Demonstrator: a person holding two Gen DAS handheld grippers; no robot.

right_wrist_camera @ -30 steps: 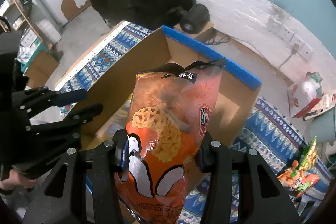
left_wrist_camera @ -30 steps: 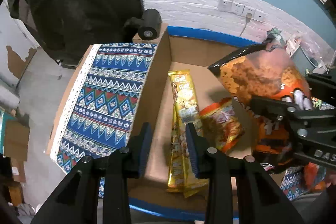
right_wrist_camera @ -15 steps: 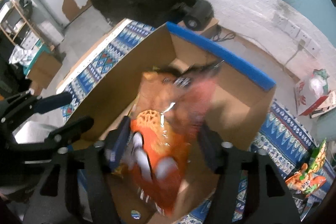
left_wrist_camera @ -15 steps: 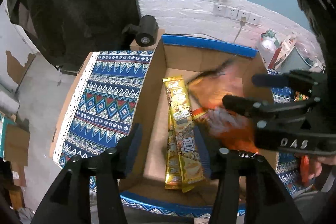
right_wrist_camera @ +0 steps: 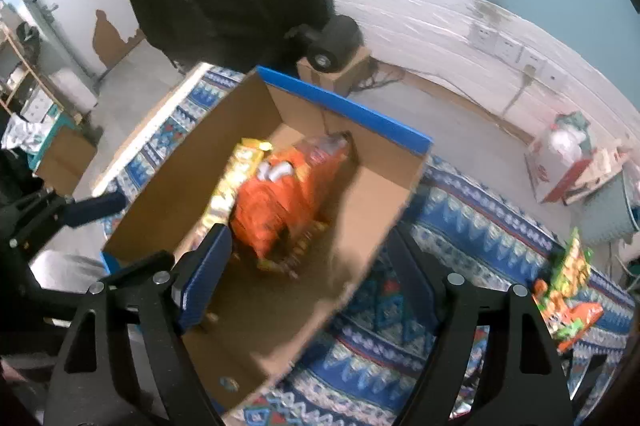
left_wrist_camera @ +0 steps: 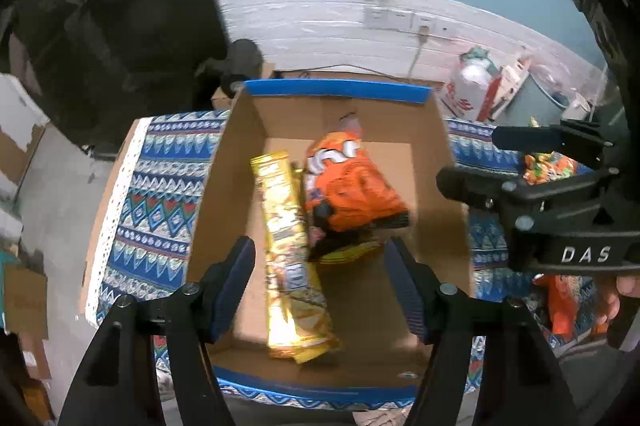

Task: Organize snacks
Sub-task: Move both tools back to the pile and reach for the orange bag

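Observation:
An open cardboard box with blue rims (left_wrist_camera: 338, 92) (right_wrist_camera: 344, 106) sits on a patterned cloth. Inside lie an orange snack bag (left_wrist_camera: 352, 186) (right_wrist_camera: 280, 202) and long yellow snack packs (left_wrist_camera: 288, 250) (right_wrist_camera: 236, 170) beside it. My left gripper (left_wrist_camera: 324, 278) hovers above the box's near end, jaws opening, nothing between them. My right gripper (right_wrist_camera: 308, 274) hangs over the box's right wall, jaws opening wide, with nothing in them; the orange bag lies loose below. The right gripper (left_wrist_camera: 476, 158) also shows at the right of the left wrist view.
The blue patterned cloth (left_wrist_camera: 156, 206) (right_wrist_camera: 480, 242) covers the table around the box. More snack bags (right_wrist_camera: 568, 298) (left_wrist_camera: 550, 166) lie on the cloth at the right. A black round device (right_wrist_camera: 332, 38) stands on a small carton behind the box. A white wall with sockets (left_wrist_camera: 400, 18) runs behind.
My right gripper opened and let go of the orange bag, which dropped into the box beside the yellow packs. My left gripper opened too, and both pulled back a little from the box.

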